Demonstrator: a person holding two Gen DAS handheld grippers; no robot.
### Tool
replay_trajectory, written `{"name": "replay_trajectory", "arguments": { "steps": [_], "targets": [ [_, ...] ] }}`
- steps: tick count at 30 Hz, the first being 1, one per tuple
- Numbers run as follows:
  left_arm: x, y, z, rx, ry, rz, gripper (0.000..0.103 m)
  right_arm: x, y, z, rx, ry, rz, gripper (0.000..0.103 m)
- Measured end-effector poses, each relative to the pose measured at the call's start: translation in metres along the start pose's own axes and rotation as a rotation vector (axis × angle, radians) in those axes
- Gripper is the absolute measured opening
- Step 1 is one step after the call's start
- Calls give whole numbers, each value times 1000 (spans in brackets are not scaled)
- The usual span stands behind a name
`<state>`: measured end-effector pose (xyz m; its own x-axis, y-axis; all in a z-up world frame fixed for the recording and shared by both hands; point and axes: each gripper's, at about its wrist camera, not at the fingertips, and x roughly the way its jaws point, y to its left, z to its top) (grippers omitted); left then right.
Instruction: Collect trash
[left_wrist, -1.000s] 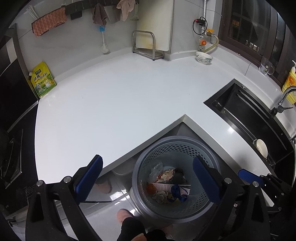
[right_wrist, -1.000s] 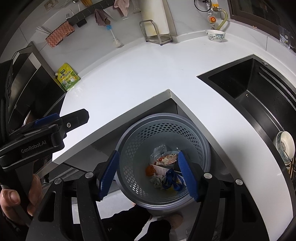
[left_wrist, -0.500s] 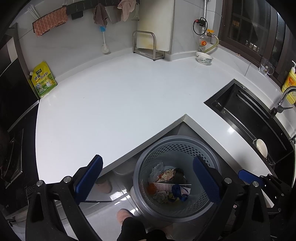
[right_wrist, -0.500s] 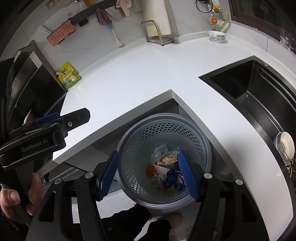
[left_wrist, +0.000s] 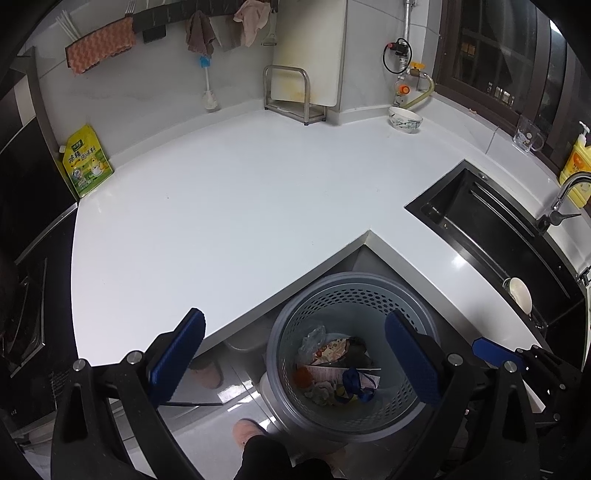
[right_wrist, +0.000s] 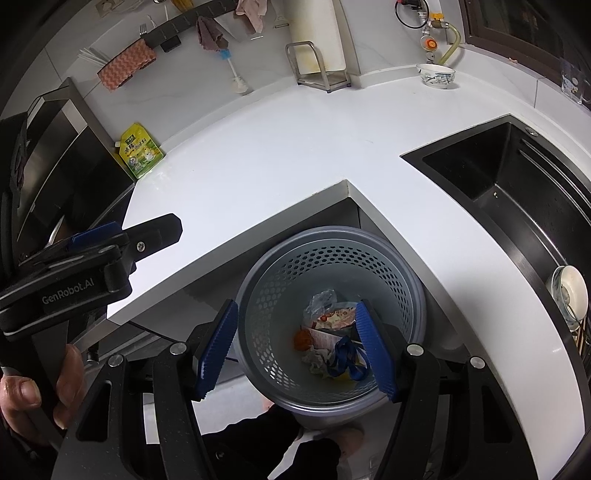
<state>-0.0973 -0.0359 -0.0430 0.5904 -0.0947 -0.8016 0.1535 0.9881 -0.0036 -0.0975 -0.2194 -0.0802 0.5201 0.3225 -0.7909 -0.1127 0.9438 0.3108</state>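
Note:
A grey perforated waste basket (left_wrist: 352, 286) (right_wrist: 328, 238) stands on the floor in the inner corner of the white L-shaped counter (left_wrist: 221, 192) (right_wrist: 295, 140). Inside lies trash (left_wrist: 338, 365) (right_wrist: 332, 339): a crumpled clear wrapper, a printed snack packet, an orange bit, white paper and a blue ribbon. My left gripper (left_wrist: 295, 354) hangs open above the basket's left side, with nothing between its blue pads. My right gripper (right_wrist: 297, 347) is open over the basket too, and holds nothing. In the right wrist view the left gripper's body appears at the left, held by a hand (right_wrist: 33, 391).
A black sink (left_wrist: 491, 236) (right_wrist: 517, 192) with a white bowl in it lies on the right. At the back wall stand a yellow-green pouch (left_wrist: 86, 160), a cutting-board rack (left_wrist: 291, 96), a patterned bowl (left_wrist: 405, 118), a glass cup and a yellow soap bottle (left_wrist: 576, 166). The person's slippered feet (left_wrist: 247, 430) stand by the basket.

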Motion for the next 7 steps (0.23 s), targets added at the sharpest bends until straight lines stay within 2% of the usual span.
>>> {"name": "replay_trajectory", "arguments": {
  "steps": [7],
  "targets": [
    [2, 2, 0, -20, 20, -6, 96, 0, 0, 0, 1, 0, -1, 63]
  ]
}}
